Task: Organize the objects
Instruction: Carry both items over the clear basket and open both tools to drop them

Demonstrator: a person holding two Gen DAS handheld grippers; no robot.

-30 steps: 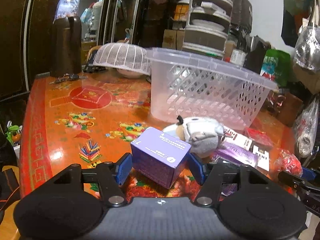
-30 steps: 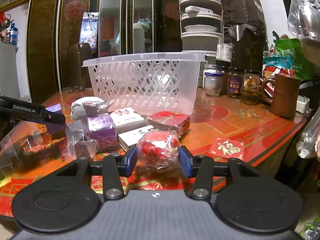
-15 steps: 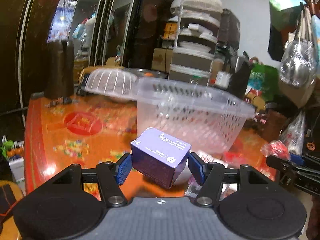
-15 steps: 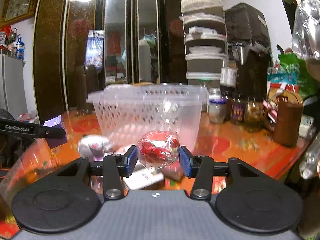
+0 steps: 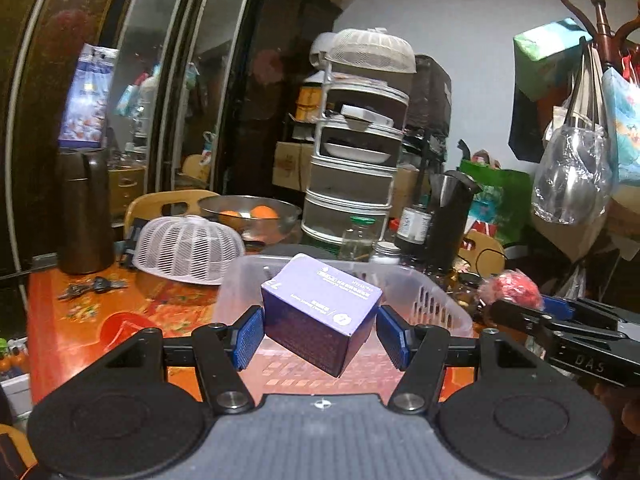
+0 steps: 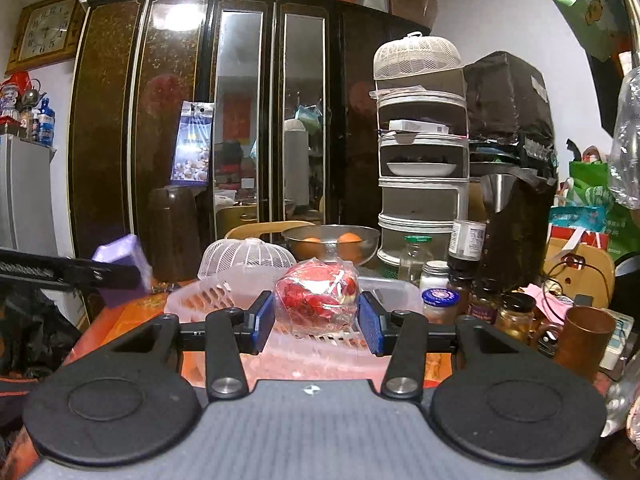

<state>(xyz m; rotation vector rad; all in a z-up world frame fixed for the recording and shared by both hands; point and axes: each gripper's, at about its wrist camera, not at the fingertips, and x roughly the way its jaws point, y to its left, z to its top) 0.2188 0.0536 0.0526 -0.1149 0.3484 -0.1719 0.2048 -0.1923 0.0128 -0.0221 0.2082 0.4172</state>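
Red-orange lacquered table top w/ floral print (image 5: 80, 316) carries everything. Directly on it: clear plastic lattice basket (image 5: 440, 304) near front, white mesh dome food cover (image 5: 188, 250) behind it at left, dark brown thermos jug (image 5: 86, 212) at far left corner, keys (image 5: 86, 288) just beside the jug. Right side: cluster of glass jars (image 6: 438, 300) & copper-brown cup (image 6: 584, 338). Steel bowl w/ oranges (image 5: 250, 214) at back.

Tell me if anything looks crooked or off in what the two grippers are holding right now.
The purple box sits askew in the left gripper: one corner points down, and the pads catch its edges, not flat faces. The bagged red item looks squarely held in the right gripper. Both hang above the clear basket.
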